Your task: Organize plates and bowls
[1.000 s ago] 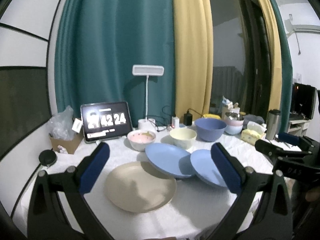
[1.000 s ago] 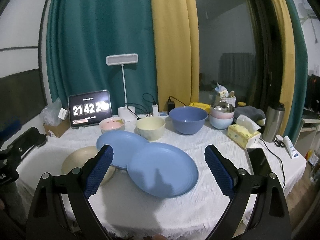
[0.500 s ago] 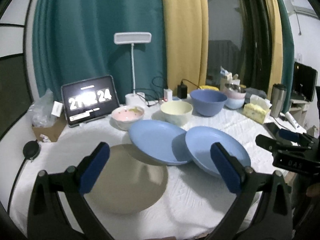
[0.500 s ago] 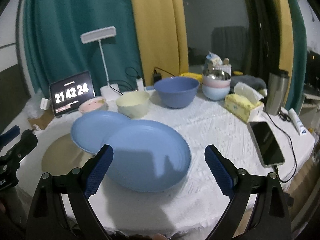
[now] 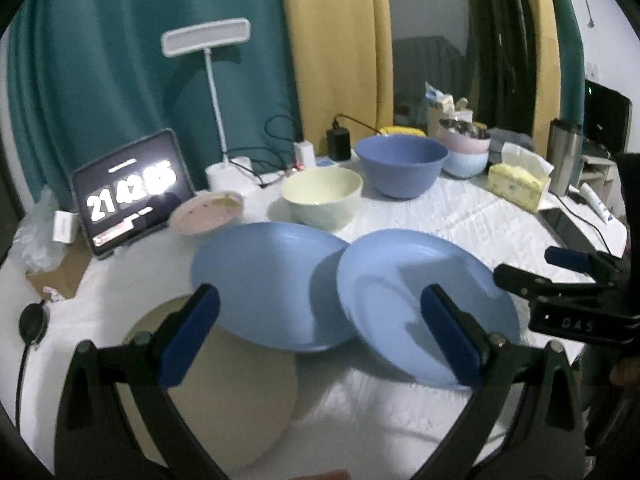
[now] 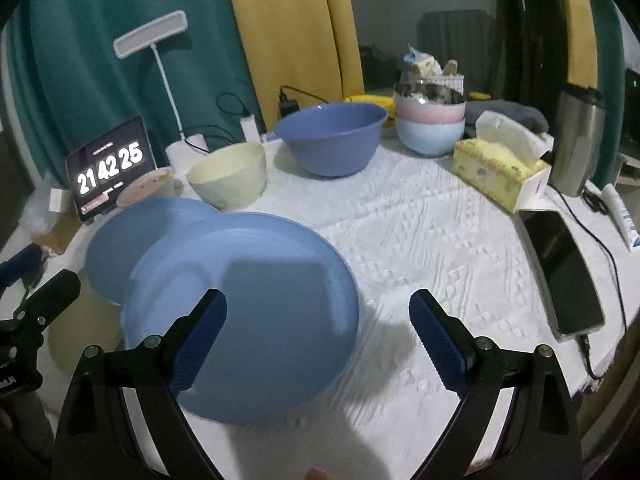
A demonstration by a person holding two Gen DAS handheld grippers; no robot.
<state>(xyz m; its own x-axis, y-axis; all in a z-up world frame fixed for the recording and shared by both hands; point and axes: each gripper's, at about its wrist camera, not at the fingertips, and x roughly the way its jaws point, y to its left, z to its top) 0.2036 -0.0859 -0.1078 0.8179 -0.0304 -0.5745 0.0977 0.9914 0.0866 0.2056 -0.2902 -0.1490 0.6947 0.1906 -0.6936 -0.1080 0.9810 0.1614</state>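
Plates: three overlap near the table's front edge, the right blue plate (image 6: 244,312) propped on its neighbour (image 5: 272,284), so either wide-open, empty gripper (image 6: 318,340) (image 5: 320,336) may tip it off.

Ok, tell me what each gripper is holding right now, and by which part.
Nothing is held. The left gripper and right gripper are both open, hovering above the plates.
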